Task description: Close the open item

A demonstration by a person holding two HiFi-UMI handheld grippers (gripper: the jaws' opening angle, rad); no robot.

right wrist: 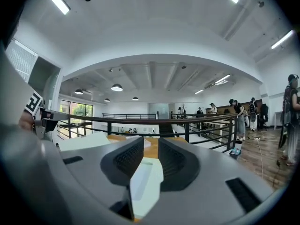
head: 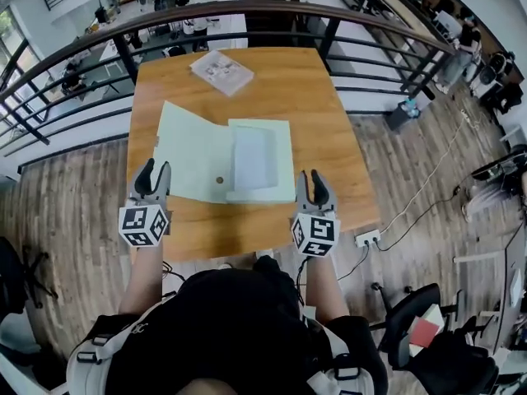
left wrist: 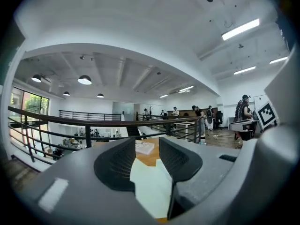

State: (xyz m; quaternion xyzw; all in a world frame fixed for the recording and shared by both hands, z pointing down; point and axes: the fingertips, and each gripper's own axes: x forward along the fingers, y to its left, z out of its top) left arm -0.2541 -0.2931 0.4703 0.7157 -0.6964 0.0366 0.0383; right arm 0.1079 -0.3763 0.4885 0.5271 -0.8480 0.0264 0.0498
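A pale green box file (head: 222, 161) lies open on the wooden table (head: 329, 138). Its lid flap (head: 185, 151) is spread flat to the left and its shallow tray (head: 259, 159) sits on the right. My left gripper (head: 154, 171) is at the flap's near left corner, jaws open; in the left gripper view the green sheet (left wrist: 150, 186) shows through the gap of the gripper (left wrist: 147, 149). My right gripper (head: 311, 179) stands open just right of the tray's near right corner. The tray (right wrist: 145, 177) shows between the jaws of this gripper (right wrist: 151, 149). Neither holds anything.
A thin printed booklet (head: 221, 71) lies at the table's far side. A black metal railing (head: 247, 11) curves behind the table. A power strip (head: 366, 239) lies on the floor at the near right, and an office chair (head: 420, 319) stands further right.
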